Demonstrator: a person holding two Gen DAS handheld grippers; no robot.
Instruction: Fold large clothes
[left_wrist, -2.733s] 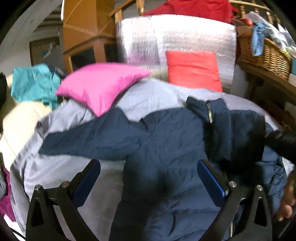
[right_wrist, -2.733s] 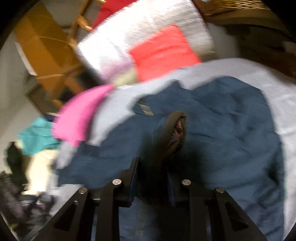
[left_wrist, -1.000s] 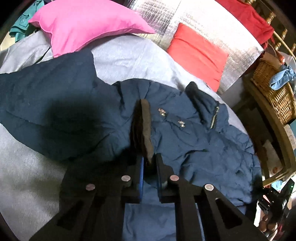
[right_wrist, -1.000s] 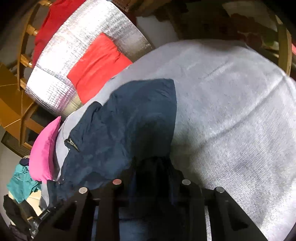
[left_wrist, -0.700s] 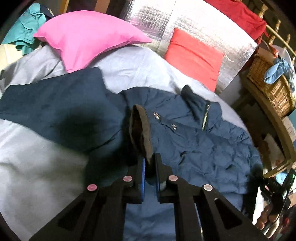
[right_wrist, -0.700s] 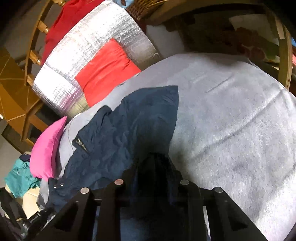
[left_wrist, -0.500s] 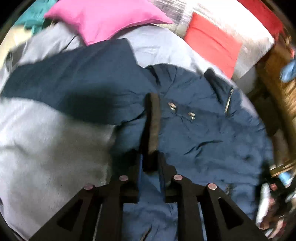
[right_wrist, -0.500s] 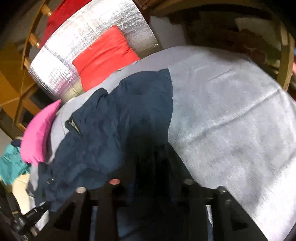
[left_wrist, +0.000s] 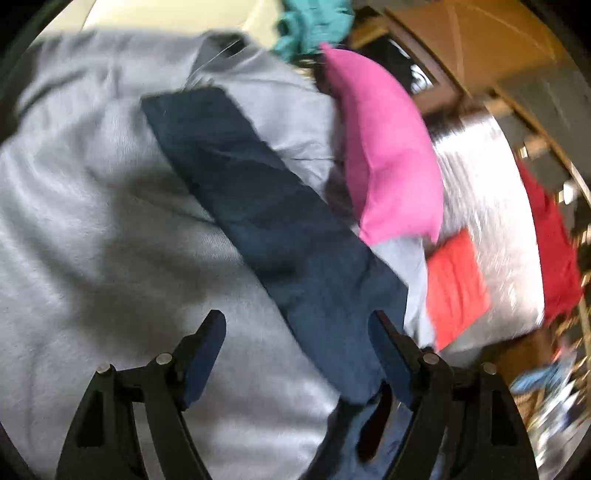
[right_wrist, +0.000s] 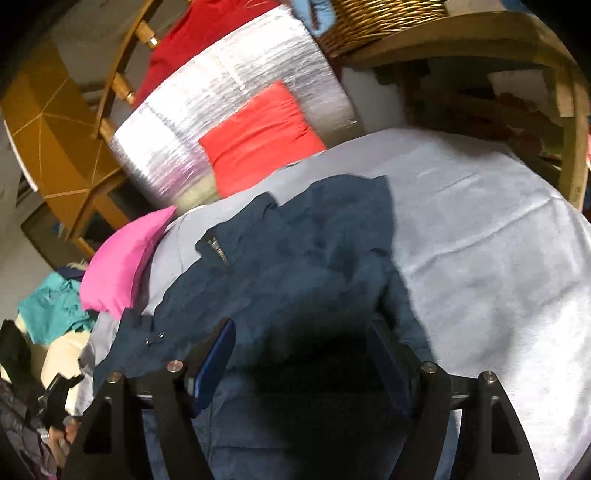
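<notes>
**A:** Start on the left. What has the left tool (left_wrist: 297, 354) got?

**B:** Nothing. Its jaws are opening and already stand wide, pads pressing on nothing. One long sleeve (left_wrist: 258, 221) of the navy jacket runs away from it, flat across the grey bed cover (left_wrist: 92, 221), its cuff far out and its near end passing between the open fingers. The pink cushion (left_wrist: 388, 155) lies just beside that sleeve. The view is smeared with motion, so I can't read fine creases.

**A:** And to the right?

**B:** The jacket (right_wrist: 295, 258) body is bunched in the middle of the bed, collar and zip toward the pink cushion, red cushion (right_wrist: 258, 140) and silver panel (right_wrist: 229, 96) behind it, bare cover to its right. The right tool (right_wrist: 301, 350) hangs over the near hem, jaws also opening, wide, gripping nothing; cloth lies under them in their shadow.

**A:** So the step in hand?

**B:** My guess is that sleeve comes across next. I'd take it near the cuff, both layers pinched squarely, and carry it low over the body so it lands flat, not twisted.

**A:** Risks?

**B:** The padded cloth looks slippery and thick; a shallow bite may slide off. Keep the sleeve off the pink cushion, and smooth the bunched chest first or the fold will sit lumpy.
</notes>
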